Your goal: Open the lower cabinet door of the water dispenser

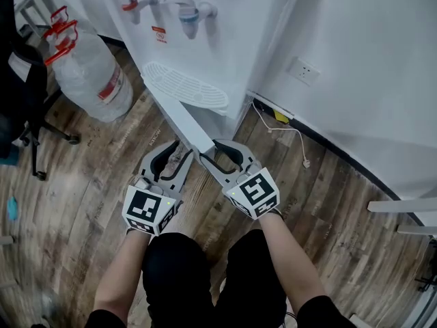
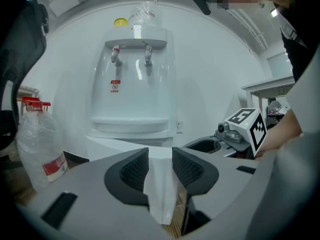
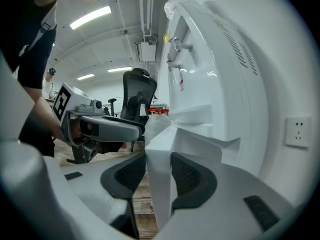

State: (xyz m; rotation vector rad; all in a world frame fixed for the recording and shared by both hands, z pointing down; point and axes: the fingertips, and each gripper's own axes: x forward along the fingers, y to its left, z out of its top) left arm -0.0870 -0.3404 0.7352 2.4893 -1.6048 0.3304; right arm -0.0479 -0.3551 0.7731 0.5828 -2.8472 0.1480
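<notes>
The white water dispenser [image 1: 212, 39] stands against the wall. Its lower cabinet door [image 1: 179, 118] is swung out toward me, with its free edge between my two grippers. My left gripper [image 1: 183, 149] stands open at the door's left side. In the left gripper view the door's corner [image 2: 159, 184] lies between the left gripper's [image 2: 160, 166] pads, with a slit of floor showing beside the right pad. My right gripper [image 1: 208, 149] is shut on the door's end. In the right gripper view the door's edge [image 3: 159, 184] fills the gap between the right gripper's [image 3: 158, 171] pads.
A large water bottle [image 1: 92, 74] with red handles lies on the wooden floor left of the dispenser. A black office chair [image 1: 27, 94] stands further left. A wall socket [image 1: 304, 72] and a loose cable [image 1: 287, 132] are on the right. My knees are just below the grippers.
</notes>
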